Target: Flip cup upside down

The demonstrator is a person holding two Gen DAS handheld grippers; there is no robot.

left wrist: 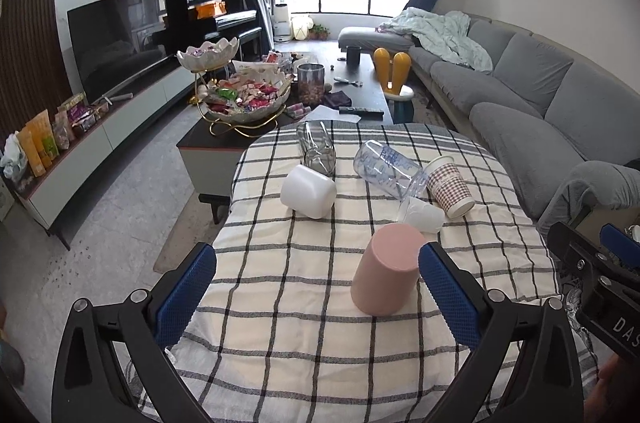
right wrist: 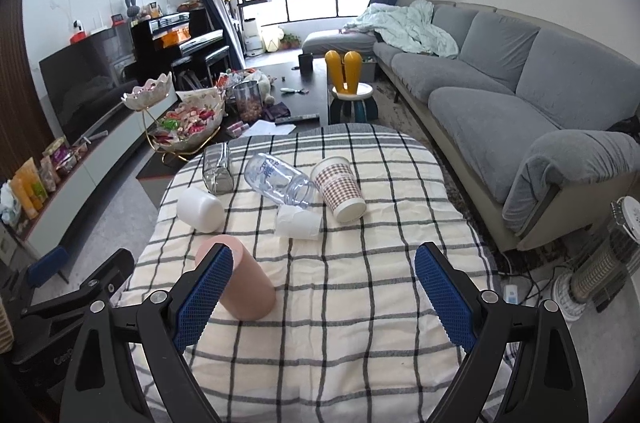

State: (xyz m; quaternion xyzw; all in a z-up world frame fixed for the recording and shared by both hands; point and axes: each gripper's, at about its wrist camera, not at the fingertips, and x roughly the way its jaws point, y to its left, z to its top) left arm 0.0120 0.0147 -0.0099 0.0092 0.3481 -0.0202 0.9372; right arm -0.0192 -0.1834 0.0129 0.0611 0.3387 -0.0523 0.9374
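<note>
On the checked cloth point(left wrist: 304, 287), you're hovering both grippers, left gripper point(left wrist: 318, 287) and right gripper point(right wrist: 324, 293), spread wide and empty; the pink cup point(left wrist: 386, 269), already standing mouth-down, looks light, rigid, smooth, so grip mid-wall.

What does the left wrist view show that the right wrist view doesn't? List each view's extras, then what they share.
Only the left wrist view shows the right gripper at its right edge.

Only the right wrist view shows the heater and white power strip on the floor, and the left gripper at its left edge.

Both show the checked cloth, the pink cup standing mouth down, the white cup, plaid paper cup, clear bottle and glass lying on their sides, and the sofa.
</note>
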